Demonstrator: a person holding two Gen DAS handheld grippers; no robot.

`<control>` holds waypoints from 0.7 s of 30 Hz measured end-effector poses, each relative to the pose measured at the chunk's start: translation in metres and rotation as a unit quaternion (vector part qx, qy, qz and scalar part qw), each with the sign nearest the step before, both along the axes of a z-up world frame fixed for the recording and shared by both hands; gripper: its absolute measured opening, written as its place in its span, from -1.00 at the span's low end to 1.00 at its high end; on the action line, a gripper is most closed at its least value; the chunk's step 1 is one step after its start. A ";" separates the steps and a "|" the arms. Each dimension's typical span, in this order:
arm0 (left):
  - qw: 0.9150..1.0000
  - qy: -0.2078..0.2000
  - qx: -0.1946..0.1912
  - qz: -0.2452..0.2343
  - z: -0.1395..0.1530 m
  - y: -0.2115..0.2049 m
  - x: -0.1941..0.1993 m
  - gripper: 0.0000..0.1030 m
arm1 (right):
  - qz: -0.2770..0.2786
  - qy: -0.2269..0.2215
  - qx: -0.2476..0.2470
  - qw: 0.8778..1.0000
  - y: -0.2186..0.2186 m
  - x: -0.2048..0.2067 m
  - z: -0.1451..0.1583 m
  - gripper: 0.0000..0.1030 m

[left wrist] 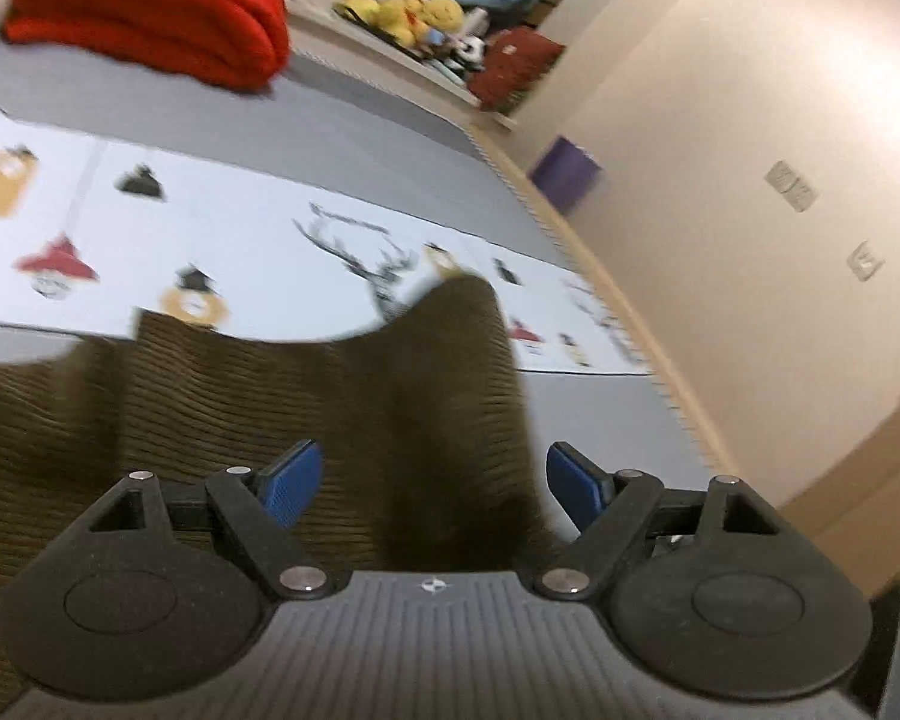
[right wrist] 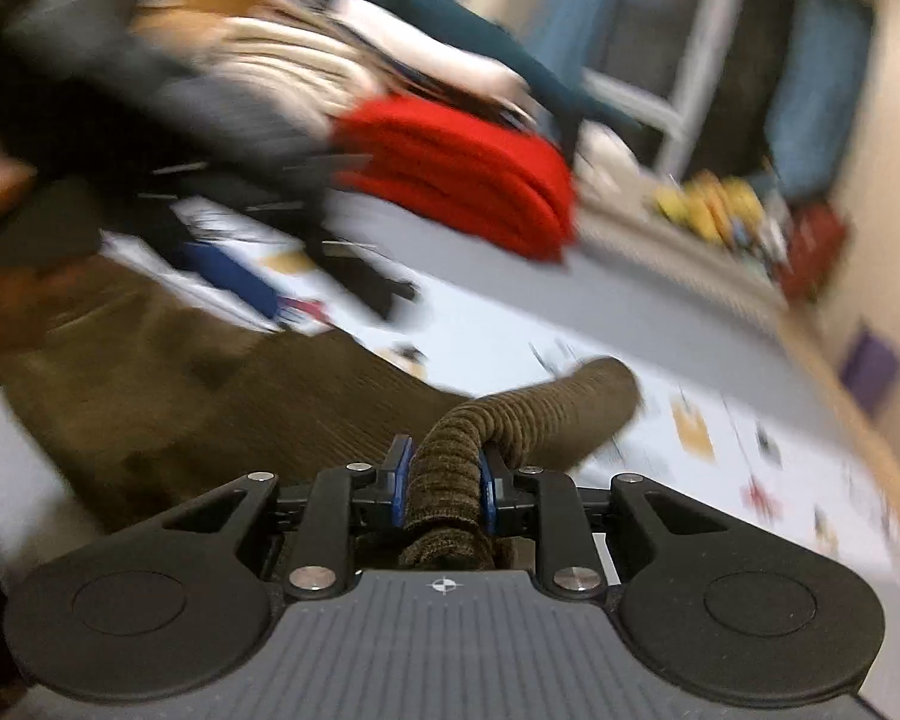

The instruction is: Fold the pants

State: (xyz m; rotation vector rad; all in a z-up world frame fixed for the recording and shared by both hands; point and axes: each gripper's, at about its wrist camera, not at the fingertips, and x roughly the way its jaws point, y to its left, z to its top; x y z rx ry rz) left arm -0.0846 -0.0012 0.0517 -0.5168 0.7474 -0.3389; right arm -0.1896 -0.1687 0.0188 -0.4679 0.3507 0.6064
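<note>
Right gripper [right wrist: 444, 471] pinches a bunched roll of the ribbed brown corduroy pants [right wrist: 222, 396] between its 2 blue pads. Left gripper [left wrist: 429, 480] hangs spread wide above the same fabric, which lies across the patterned white cloth [left wrist: 240, 222] on the grey bed [left wrist: 360, 120], its red folded knit [left wrist: 150, 6] near the far edge.

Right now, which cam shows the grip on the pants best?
Right wrist: the right gripper has its jaws shut on a bunched fold of the brown pants. Left wrist shows only pants cloth between the left gripper's open jaws.
</note>
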 end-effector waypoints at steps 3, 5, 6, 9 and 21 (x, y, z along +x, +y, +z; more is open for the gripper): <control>1.000 0.004 0.001 -0.012 -0.001 -0.003 0.006 0.67 | 0.079 -0.043 -0.029 0.996 0.019 -0.025 -0.006 -0.55; 1.000 0.013 0.009 -0.007 -0.004 -0.004 0.012 0.67 | 0.115 -0.055 -0.039 0.991 0.025 -0.036 -0.009 -0.55; 1.000 0.020 0.014 0.000 -0.006 -0.004 0.016 0.66 | 0.128 -0.059 -0.042 0.989 0.026 -0.039 -0.011 -0.55; 0.997 0.048 0.065 0.017 -0.014 -0.009 0.022 0.11 | 0.149 -0.060 -0.044 0.986 0.028 -0.043 -0.015 -0.55; 0.984 0.058 0.159 0.051 -0.018 0.007 0.022 -0.64 | 0.129 0.002 0.019 0.991 0.016 -0.012 0.012 -0.35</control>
